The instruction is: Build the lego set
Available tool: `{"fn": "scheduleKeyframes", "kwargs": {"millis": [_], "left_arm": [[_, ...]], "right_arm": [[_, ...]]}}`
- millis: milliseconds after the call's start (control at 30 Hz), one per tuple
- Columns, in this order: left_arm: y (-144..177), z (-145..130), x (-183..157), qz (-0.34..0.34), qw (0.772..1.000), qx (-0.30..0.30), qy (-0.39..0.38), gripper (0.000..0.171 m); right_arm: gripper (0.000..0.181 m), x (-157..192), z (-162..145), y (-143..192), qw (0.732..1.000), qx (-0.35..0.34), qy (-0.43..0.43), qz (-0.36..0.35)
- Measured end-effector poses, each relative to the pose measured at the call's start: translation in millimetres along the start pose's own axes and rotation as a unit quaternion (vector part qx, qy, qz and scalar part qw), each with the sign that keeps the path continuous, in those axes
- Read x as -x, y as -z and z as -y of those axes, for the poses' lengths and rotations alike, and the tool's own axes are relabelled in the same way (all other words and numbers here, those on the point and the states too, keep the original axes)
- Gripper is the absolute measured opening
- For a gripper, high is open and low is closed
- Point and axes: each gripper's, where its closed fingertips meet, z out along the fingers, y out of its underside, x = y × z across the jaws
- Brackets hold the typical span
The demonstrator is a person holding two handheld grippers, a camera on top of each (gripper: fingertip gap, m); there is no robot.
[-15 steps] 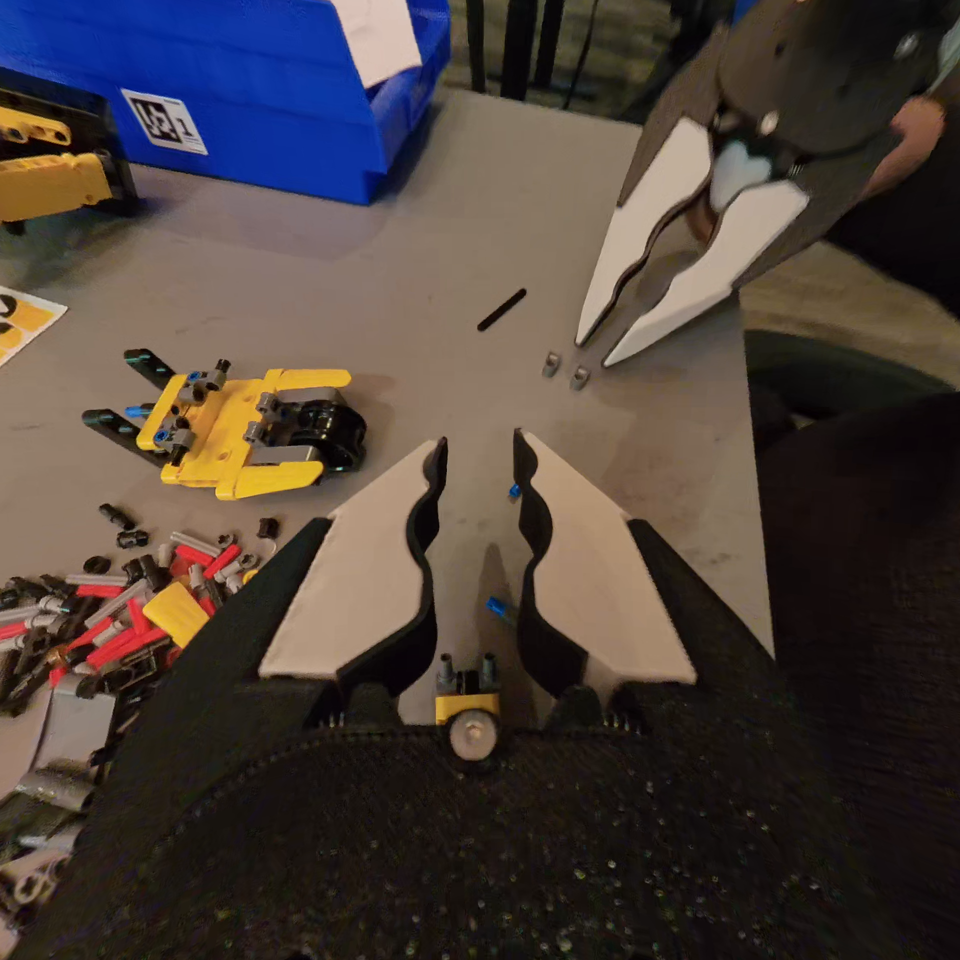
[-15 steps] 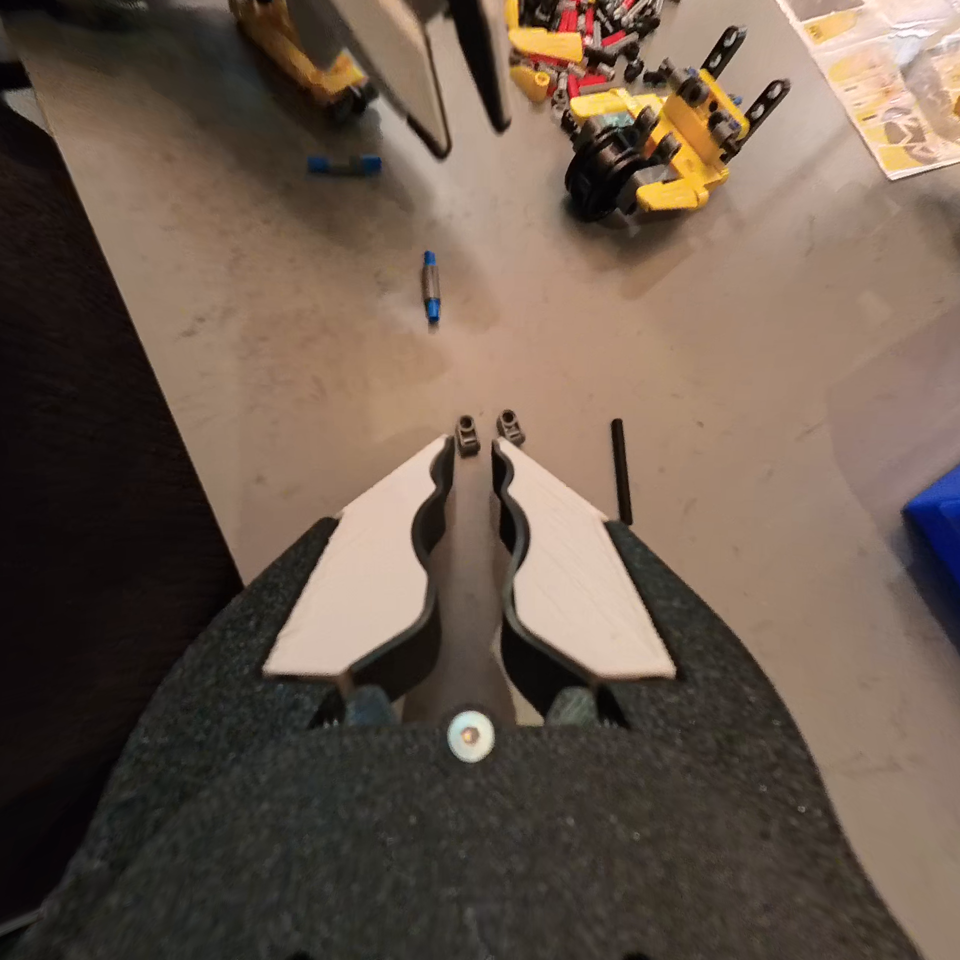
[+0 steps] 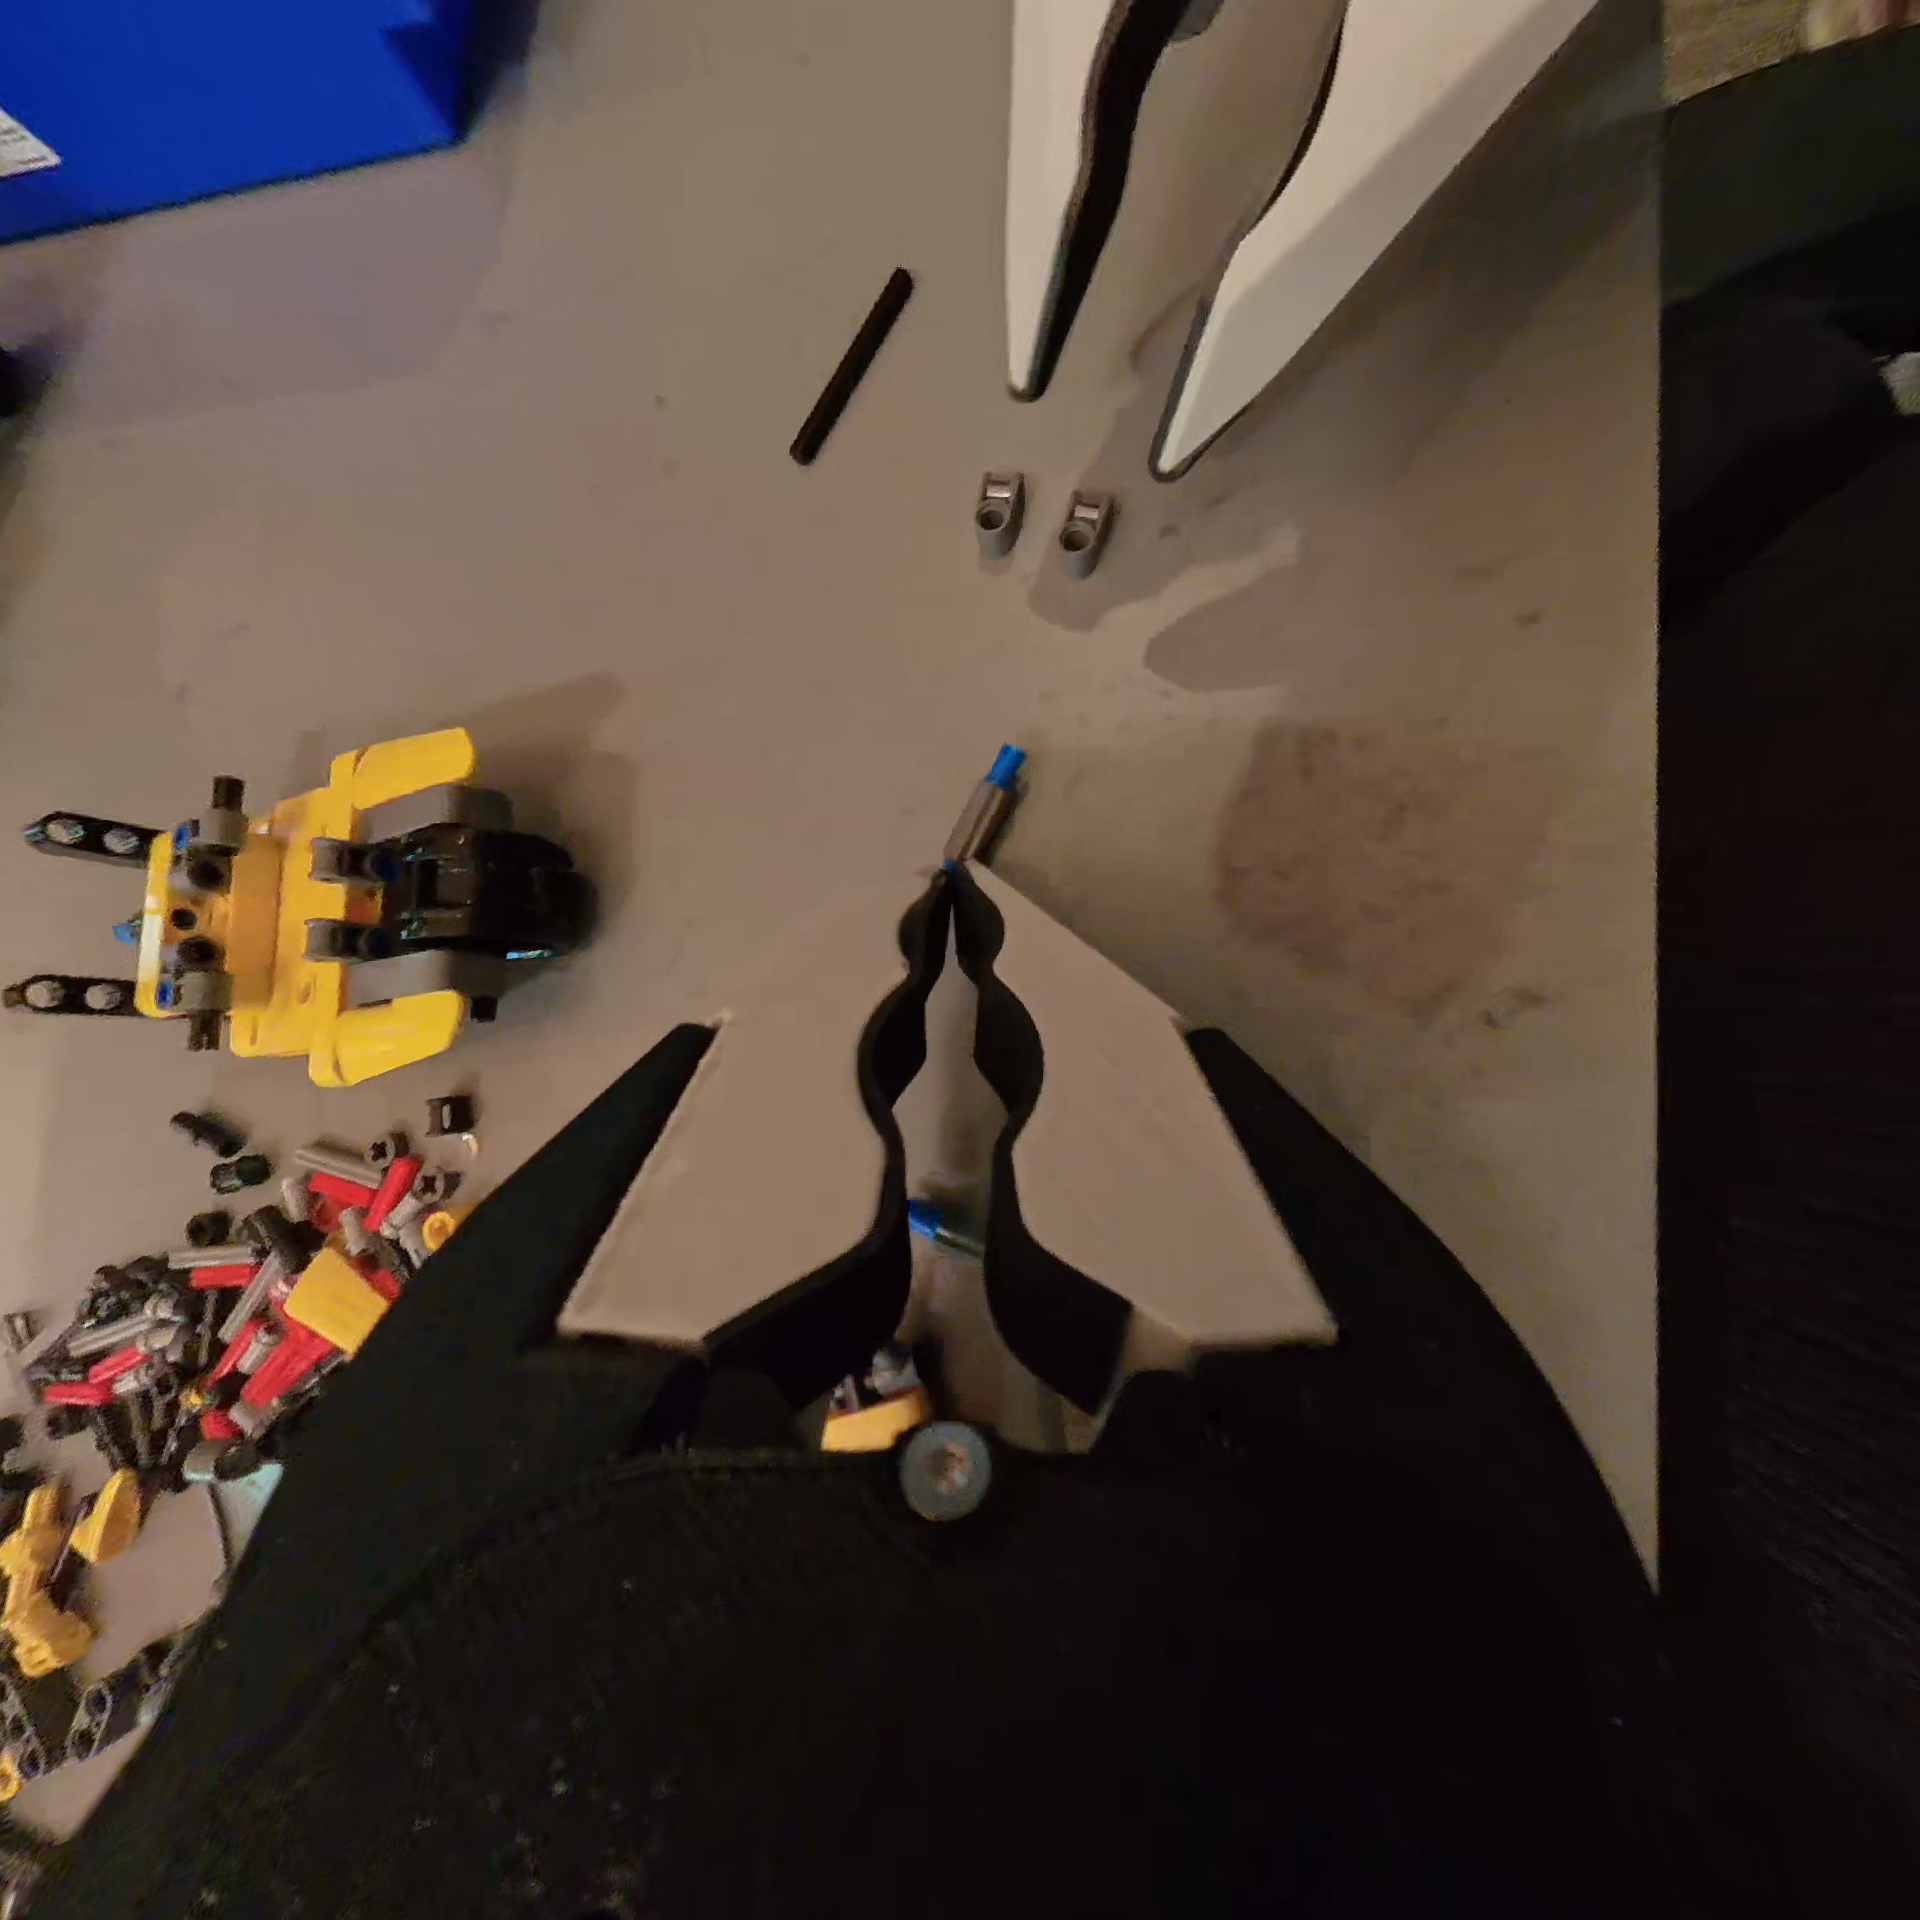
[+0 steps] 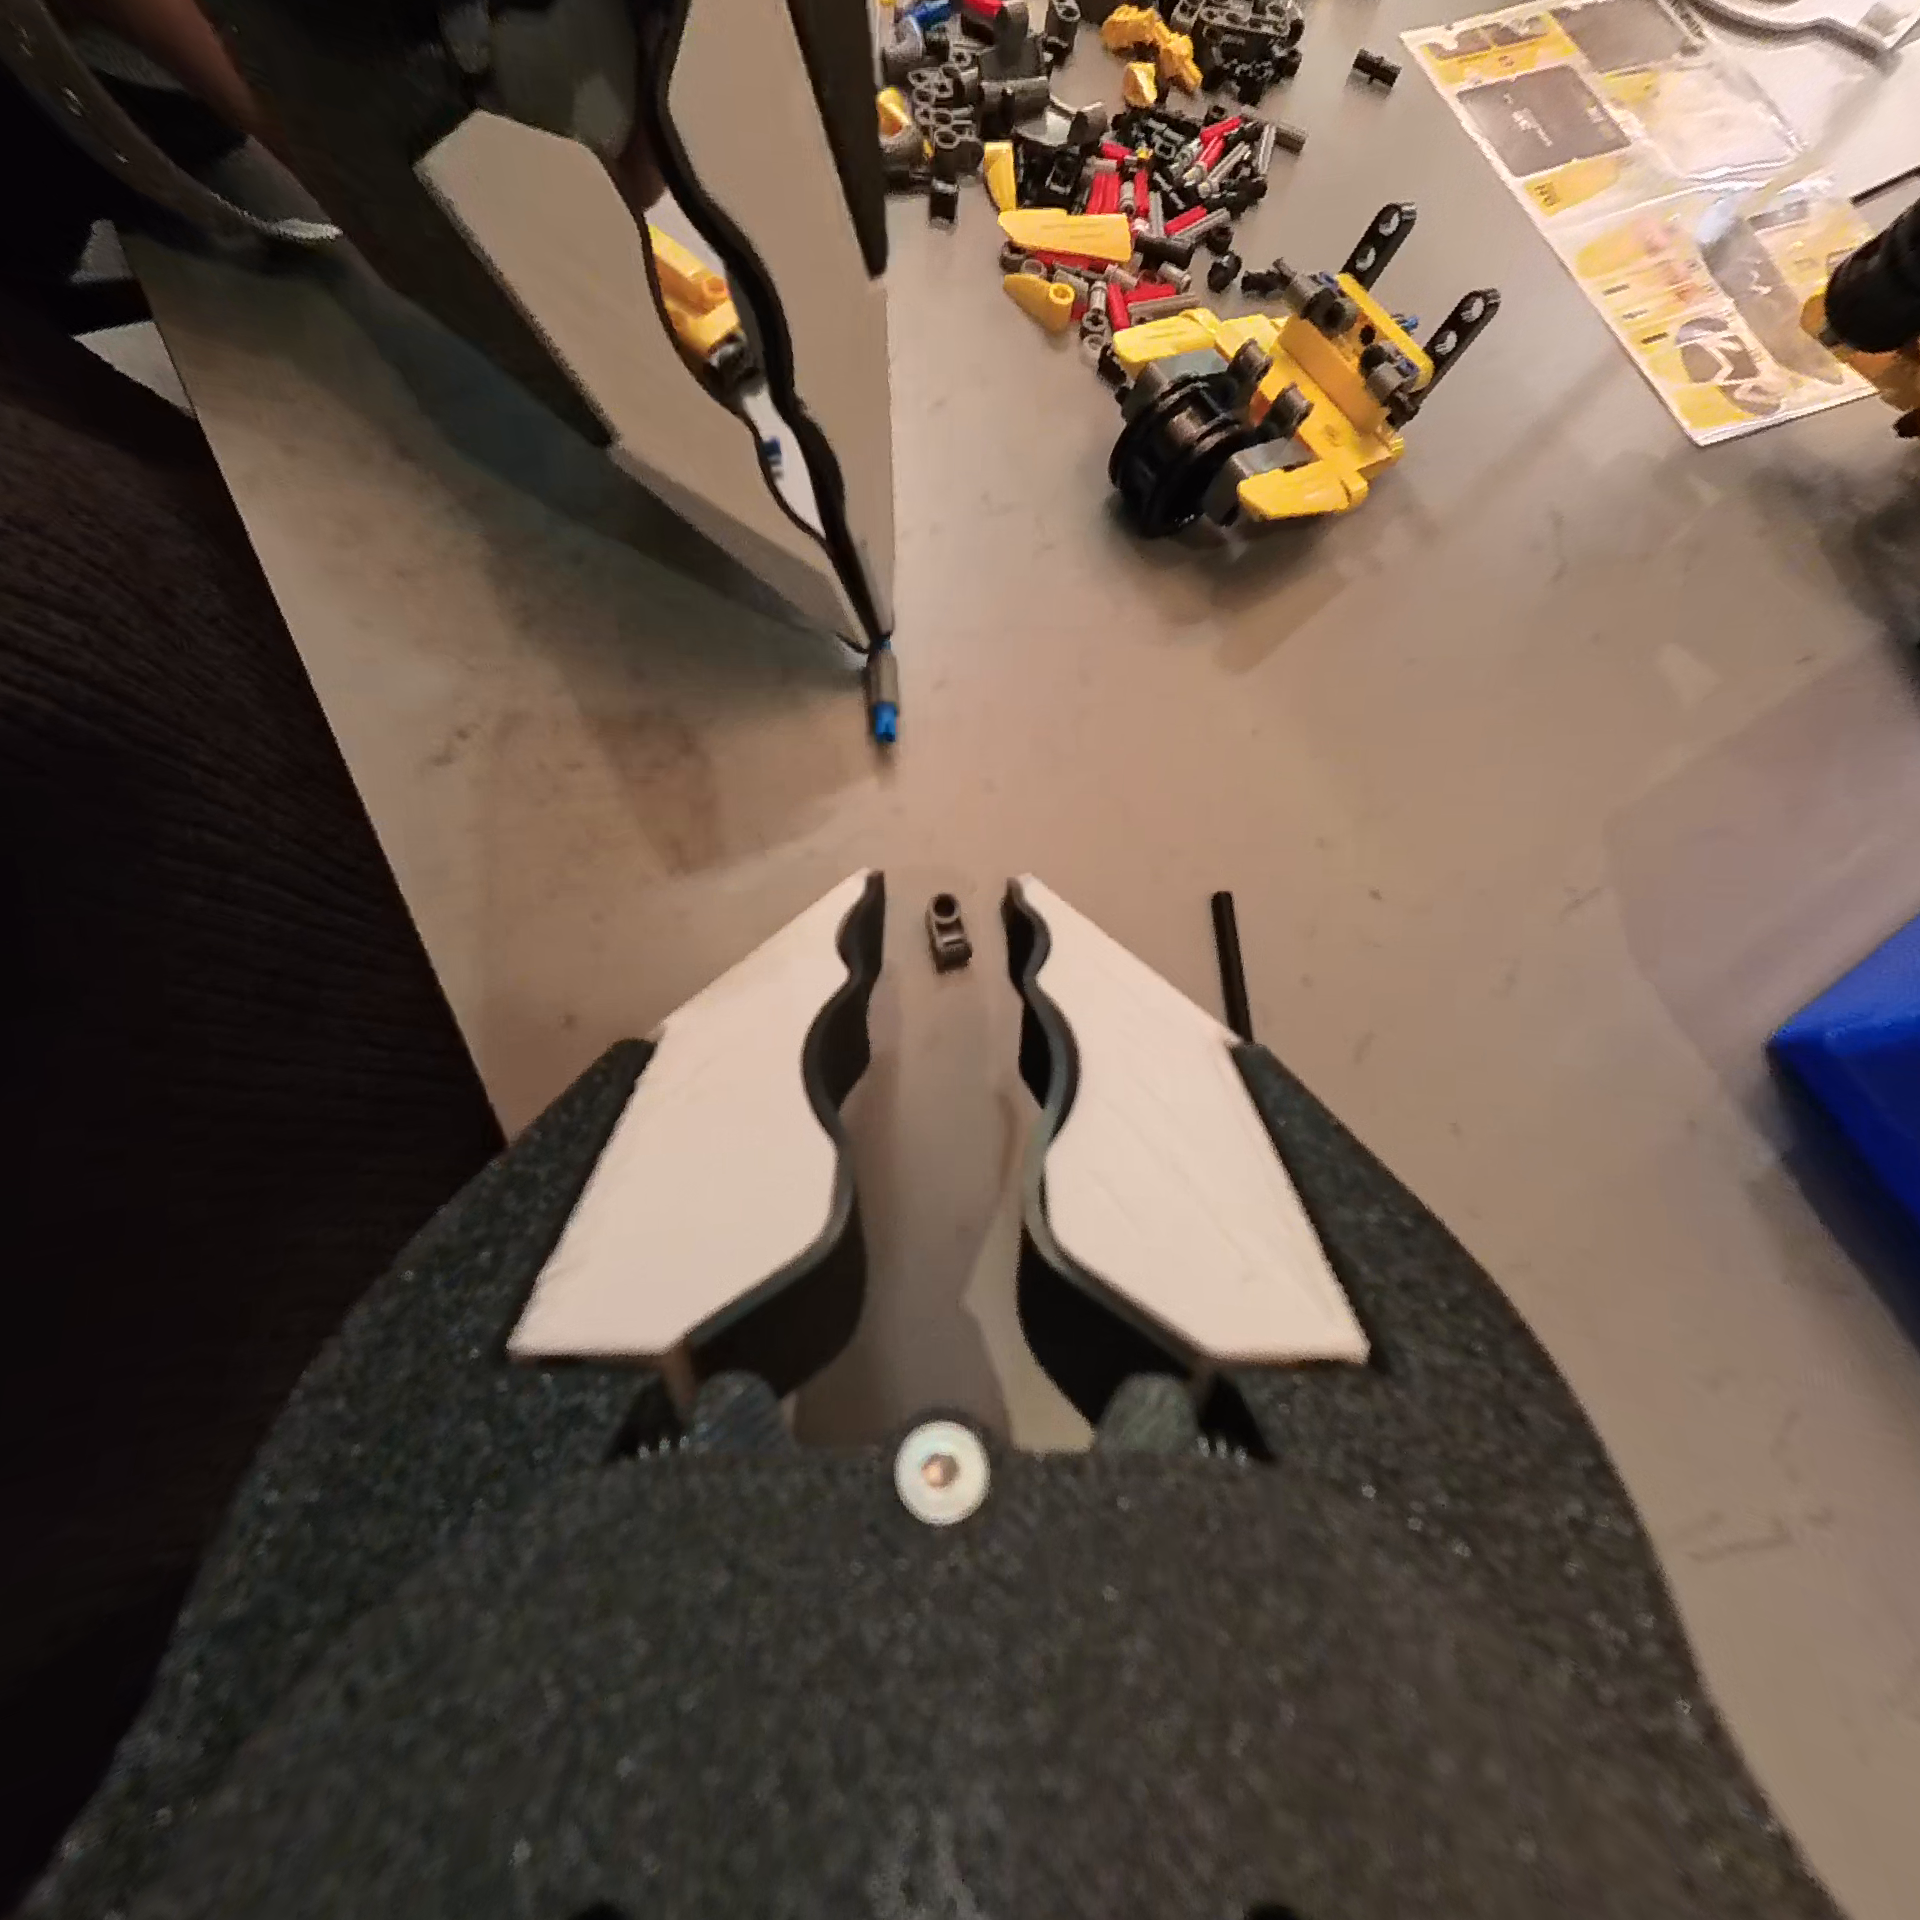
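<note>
Grey table point(image 3: 416, 540), left gripper point(image 3: 951, 878) now pinching blue-tipped pin point(image 3: 985, 816)

You're at a grey, stained table point(image 3: 1382, 862) under warm, dim light (dark fabric point(image 4: 156, 831) runs along its edge).

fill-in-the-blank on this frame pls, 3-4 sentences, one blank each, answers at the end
1. The left gripper is shut on one end of a grey pin with ____ tips.
2. The right gripper is ____, with a small dark grey connector lying between its fingertips.
3. The thin black axle lies flat on the ____, beside the right gripper.
4. The partly built model is mostly ____ and stands apart from both grippers.

Missing words: blue; open; table; yellow
</note>
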Motion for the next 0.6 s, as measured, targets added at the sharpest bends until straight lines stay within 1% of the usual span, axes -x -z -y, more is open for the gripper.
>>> {"fn": "scheduleKeyframes", "kwargs": {"millis": [100, 233, 300, 400, 467, 500, 600], "left_arm": [[1.3, 0.4, -0.2, 0.003, 1.0, -0.002, -0.003, 0.0], [12.1, 13.0, 5.4, 0.015, 0.999, -0.045, 0.006, 0.0], [16.2, 17.1, 5.9, 0.006, 0.998, -0.062, 0.018, 0.0], [15.4, 13.6, 3.7, -0.009, 0.998, -0.058, 0.018, 0.001], [13.5, 12.4, -5.8, -0.037, 0.998, -0.053, 0.008, 0.022], [12.5, 12.0, -9.0, -0.048, 0.998, -0.048, 0.006, 0.028], [9.1, 10.1, -10.6, -0.053, 0.998, -0.029, -0.017, 0.033]], "right_arm": [[0.03, 3.6, 9.7, 2.4, 0.999, -0.03, -0.027, 0.019], [0.034, 6.0, 29.9, 11.3, 0.988, -0.102, -0.096, 0.058], [0.035, 8.5, 30.0, 9.7, 0.986, -0.104, -0.111, 0.068], [0.035, 14.0, 25.7, 2.5, 0.99, -0.084, -0.094, 0.06], [0.034, 16.4, 24.3, -1.0, 0.993, -0.073, -0.08, 0.052], [0.034, 16.8, 24.2, -2.0, 0.993, -0.07, -0.076, 0.049], [0.034, 17.3, 27.7, -1.5, 0.993, -0.078, -0.076, 0.053]]}}
